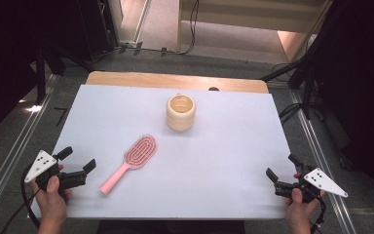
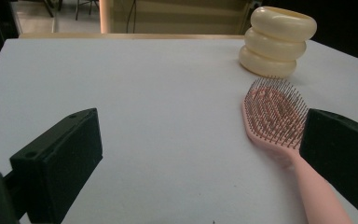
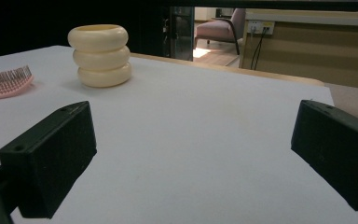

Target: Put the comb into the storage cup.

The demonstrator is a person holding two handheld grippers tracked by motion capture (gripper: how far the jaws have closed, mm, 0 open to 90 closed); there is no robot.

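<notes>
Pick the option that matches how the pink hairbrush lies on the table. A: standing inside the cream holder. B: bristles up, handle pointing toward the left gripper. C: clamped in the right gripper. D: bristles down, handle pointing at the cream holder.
B: the pink hairbrush lies flat with its bristles facing up and its handle end nearest the open left gripper, apart from the cream holder.

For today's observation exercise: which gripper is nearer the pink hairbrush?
The left gripper; the hairbrush handle lies beside its open jaws, while the right gripper sits far across.
</notes>
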